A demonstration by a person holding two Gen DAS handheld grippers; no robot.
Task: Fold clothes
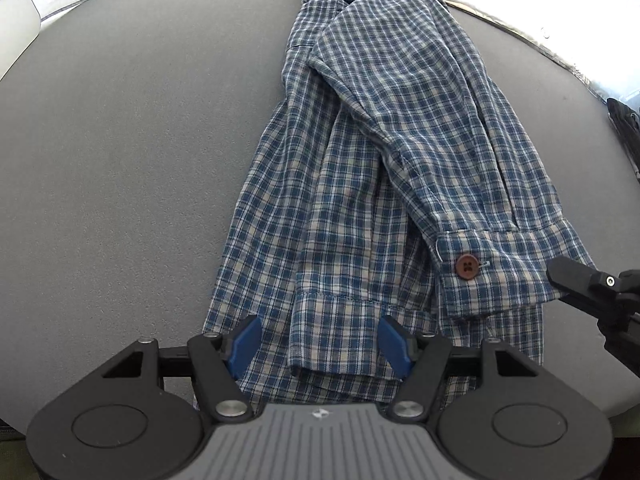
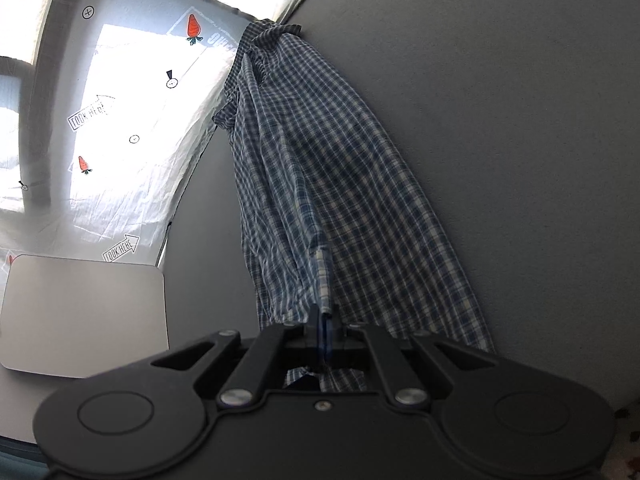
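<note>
Nearest your left wrist camera: your left gripper (image 1: 319, 346), jaws spread apart, blue pads (image 1: 245, 345) either side of the near hem of the plaid shirt (image 1: 360, 168). Pads don't look pressed on the cloth; it lies between and under them, nothing gripped.

Right of that, your right gripper (image 1: 560, 276) comes in from the frame edge, tip at the buttoned cuff (image 1: 496, 272) with the brown button (image 1: 466, 267).

Right wrist view confirms: right gripper (image 2: 325, 330) jaws closed tight, pinching a fold of shirt (image 2: 332, 184) edge between the blue pads; cloth rises taut from the pinch.

Shirt is bunched lengthwise on the grey table (image 1: 128, 152), one sleeve laid over the body, the far end reaching the table's far edge.

Beyond: a flat silver slab (image 2: 84, 316) near the table's edge, then a white sheet (image 2: 132, 128) printed with carrots and "LOOK HERE" arrows.
</note>
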